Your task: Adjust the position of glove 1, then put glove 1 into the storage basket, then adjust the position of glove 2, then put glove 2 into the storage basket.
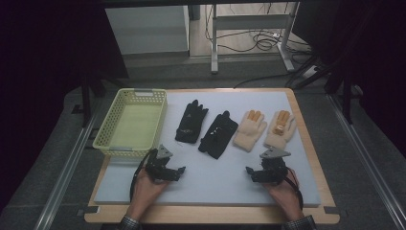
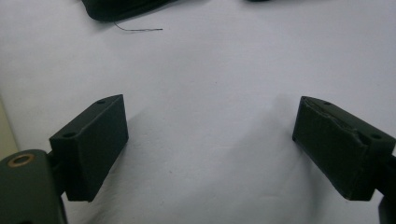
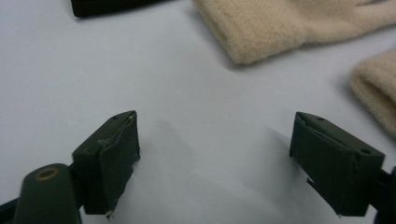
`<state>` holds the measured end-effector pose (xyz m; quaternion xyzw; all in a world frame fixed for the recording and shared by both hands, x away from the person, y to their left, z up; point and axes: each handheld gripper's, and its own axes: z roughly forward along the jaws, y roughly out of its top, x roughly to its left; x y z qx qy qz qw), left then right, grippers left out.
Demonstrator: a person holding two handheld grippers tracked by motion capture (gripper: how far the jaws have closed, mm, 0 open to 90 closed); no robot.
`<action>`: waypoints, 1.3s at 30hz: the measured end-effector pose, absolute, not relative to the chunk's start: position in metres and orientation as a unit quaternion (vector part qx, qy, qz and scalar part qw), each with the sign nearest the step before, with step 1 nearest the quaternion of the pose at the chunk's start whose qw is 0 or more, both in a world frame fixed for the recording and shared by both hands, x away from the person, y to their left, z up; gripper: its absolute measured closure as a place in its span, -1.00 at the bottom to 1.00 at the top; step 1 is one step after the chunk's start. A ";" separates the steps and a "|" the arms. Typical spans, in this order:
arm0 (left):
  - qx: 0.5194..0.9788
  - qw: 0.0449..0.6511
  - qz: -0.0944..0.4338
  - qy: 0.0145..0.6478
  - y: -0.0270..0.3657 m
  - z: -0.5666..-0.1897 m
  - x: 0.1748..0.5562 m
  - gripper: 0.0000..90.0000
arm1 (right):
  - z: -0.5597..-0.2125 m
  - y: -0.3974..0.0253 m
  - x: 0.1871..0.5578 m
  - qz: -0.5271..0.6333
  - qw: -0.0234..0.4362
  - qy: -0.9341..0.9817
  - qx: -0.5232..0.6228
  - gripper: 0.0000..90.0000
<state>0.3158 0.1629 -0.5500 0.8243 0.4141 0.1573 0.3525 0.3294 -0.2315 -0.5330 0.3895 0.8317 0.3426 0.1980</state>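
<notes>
Two black gloves (image 1: 191,121) (image 1: 218,134) and two cream gloves with orange fingertips (image 1: 250,130) (image 1: 280,128) lie in a row on the white mat (image 1: 215,187). My left gripper (image 1: 173,171) rests low near the mat's front left, open, nothing between its jaws; a black glove's cuff (image 2: 121,8) lies ahead of it. My right gripper (image 1: 253,173) sits at the front right, open and empty, below the cream gloves, whose cuffs (image 3: 261,28) (image 3: 376,91) lie just ahead of its jaws.
A pale yellow plastic basket (image 1: 131,123) stands at the mat's left, beside the black gloves. A loose thread (image 2: 140,30) trails from the black glove cuff. Table legs and cables stand on the floor beyond the far edge.
</notes>
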 end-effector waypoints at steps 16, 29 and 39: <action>0.825 0.351 0.150 0.417 0.161 -0.550 0.311 -0.81 | -0.533 -0.232 0.330 0.342 0.194 0.830 0.395 -0.68; 0.824 0.352 0.151 0.417 0.161 -0.550 0.311 -0.81 | -0.530 -0.229 0.330 0.352 0.183 0.830 0.391 -0.54; 0.824 0.352 0.151 0.417 0.161 -0.550 0.311 -0.81 | -0.527 -0.222 0.335 0.358 0.177 0.831 0.387 -0.54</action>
